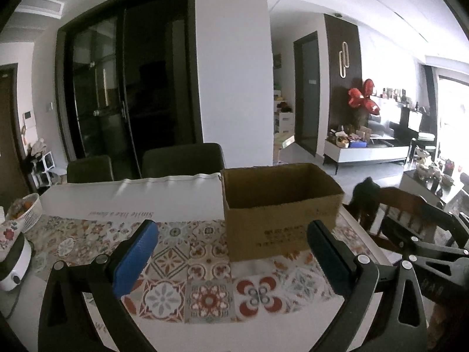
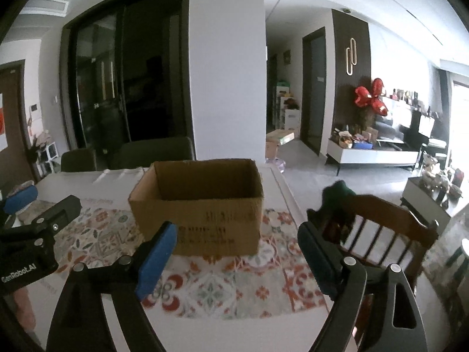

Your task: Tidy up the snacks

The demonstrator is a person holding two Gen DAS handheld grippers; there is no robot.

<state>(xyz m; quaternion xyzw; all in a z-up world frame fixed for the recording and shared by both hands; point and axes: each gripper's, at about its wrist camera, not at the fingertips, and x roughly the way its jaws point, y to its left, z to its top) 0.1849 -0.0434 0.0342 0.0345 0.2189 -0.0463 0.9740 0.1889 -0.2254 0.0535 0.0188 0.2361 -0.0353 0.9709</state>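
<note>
Cardboard box [image 2: 202, 205] is our landmark: it stands open-topped on the patterned tablecloth [image 1: 211, 264], and what we can see of its inside shows only bare walls. No snack is visible in either view, on the cloth around the box or between any fingers, so we cannot say where the snacks lie.

Left gripper [image 1: 231, 261] sits on the near side of the box, jaws spread wide, blue pads [image 1: 134, 258] holding nothing. Right gripper [image 2: 237, 261] is likewise near the box's front face, released and empty, jaws well apart.

Step in hand, as we judge it: between items. Both tools are free and short of the box, so either a drop is just done or a fetch is due. The next move calls for finding a snack outside these views, closing squarely on it, and carrying it over the box rim.

View differences: the left wrist view shows a white basket [image 1: 26, 211] and a white appliance [image 1: 14, 261] far left of the box, and printed lettering on the white sheet behind it. The right wrist view shows the left gripper's body [image 2: 35, 234] left of the box, and more of the wooden chair [image 2: 390, 226] to its right.
</note>
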